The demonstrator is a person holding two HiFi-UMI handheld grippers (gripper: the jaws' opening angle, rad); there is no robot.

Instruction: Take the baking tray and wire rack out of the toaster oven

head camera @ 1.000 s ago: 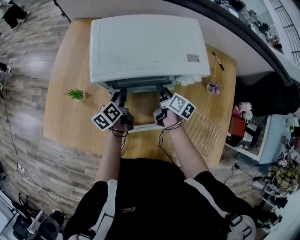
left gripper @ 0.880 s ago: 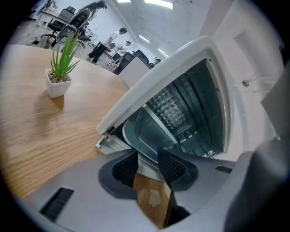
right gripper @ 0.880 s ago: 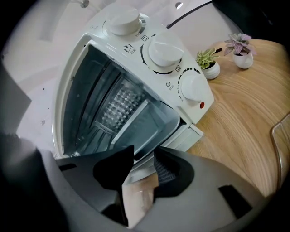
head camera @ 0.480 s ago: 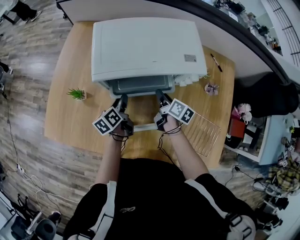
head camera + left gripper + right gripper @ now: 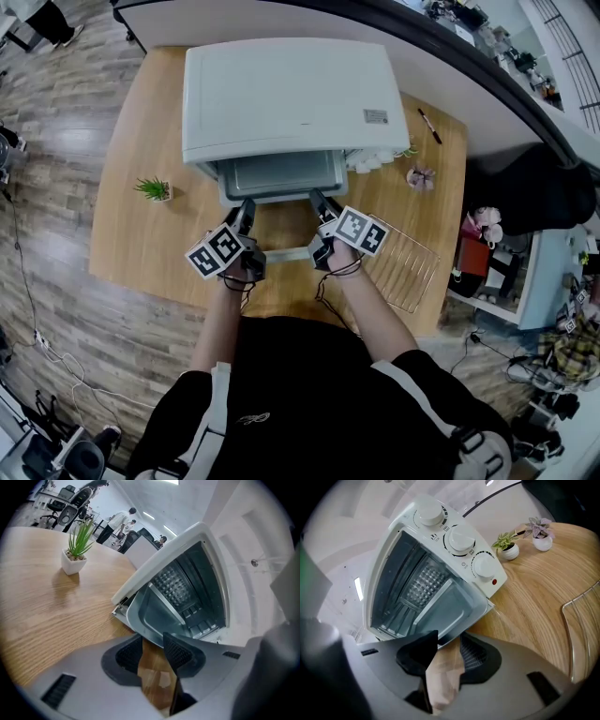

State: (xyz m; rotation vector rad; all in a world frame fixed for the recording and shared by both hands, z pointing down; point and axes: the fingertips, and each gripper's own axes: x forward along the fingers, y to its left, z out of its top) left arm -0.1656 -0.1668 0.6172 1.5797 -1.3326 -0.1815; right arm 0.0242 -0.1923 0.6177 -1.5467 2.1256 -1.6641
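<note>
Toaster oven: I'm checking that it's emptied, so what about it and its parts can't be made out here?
Toaster oven inside: head view, its own top hides it.
Baking tray near rim: gripper views, left gripper and right gripper cover it; grip unclear.
Wire rack: right gripper view, the picture's edge cuts it off.
Markings round the knobs: right gripper view, too small.

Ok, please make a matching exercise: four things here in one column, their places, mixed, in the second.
1 baking tray
2 wire rack
3 spiky plant
4 pen

a on the table, left of the toaster oven
b flat at the table's near right edge
c sticking out of the oven's mouth
d near the table's far right corner

Pairs: 1-c, 2-b, 3-a, 4-d
</note>
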